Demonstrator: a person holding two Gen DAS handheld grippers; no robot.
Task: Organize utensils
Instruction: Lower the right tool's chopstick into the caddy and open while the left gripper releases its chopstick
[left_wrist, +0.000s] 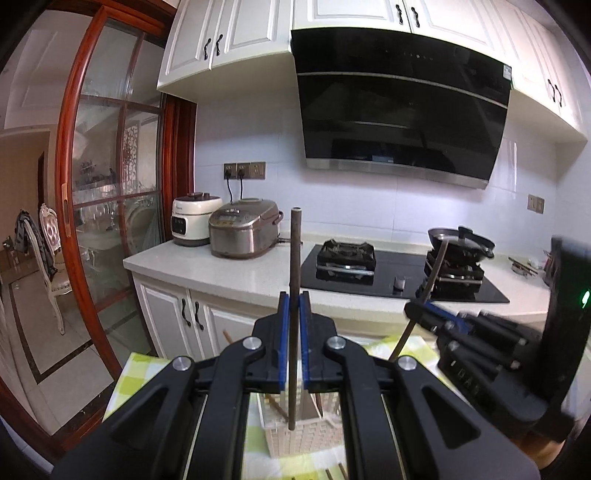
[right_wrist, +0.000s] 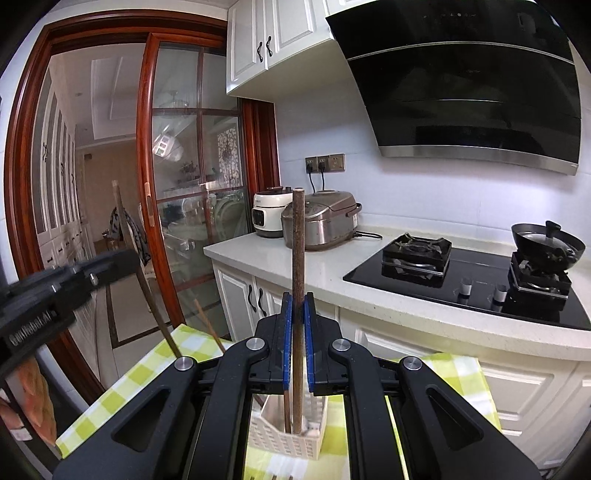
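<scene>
**Inspector A:** Report the surface and the room.

**Inspector B:** A green-and-white checked cloth (right_wrist: 122, 384) is covering the desk in the foreground. Behind it a white kitchen counter (right_wrist: 332, 280) is running along the wall, carrying two rice cookers: a white one (right_wrist: 267, 216) and a steel one (right_wrist: 319, 223), touching side by side. A black hob (right_wrist: 476, 280) is showing two burners; a black wok (right_wrist: 546, 242) is sitting on the far one. A range hood (left_wrist: 402, 107) is hanging above. A red-framed glass door (right_wrist: 184, 192) is standing on the left.

**Inspector A:** And the utensils, counted?

**Inspector B:** A white slotted basket (right_wrist: 284, 439) is standing on the cloth. The left gripper (left_wrist: 294, 321) is pinching one dark chopstick (left_wrist: 294, 280) upright between its blue fingers (left_wrist: 283, 332), its lower end reaching the basket's rim. The right gripper (right_wrist: 298, 325) is likewise pinching one brown chopstick (right_wrist: 298, 243) upright, its tip sitting inside the basket. At least one more stick (right_wrist: 287, 410) is standing in the basket beside it; another (right_wrist: 208, 323) is leaning just behind the grippers. An exact total I cannot tell.
</scene>
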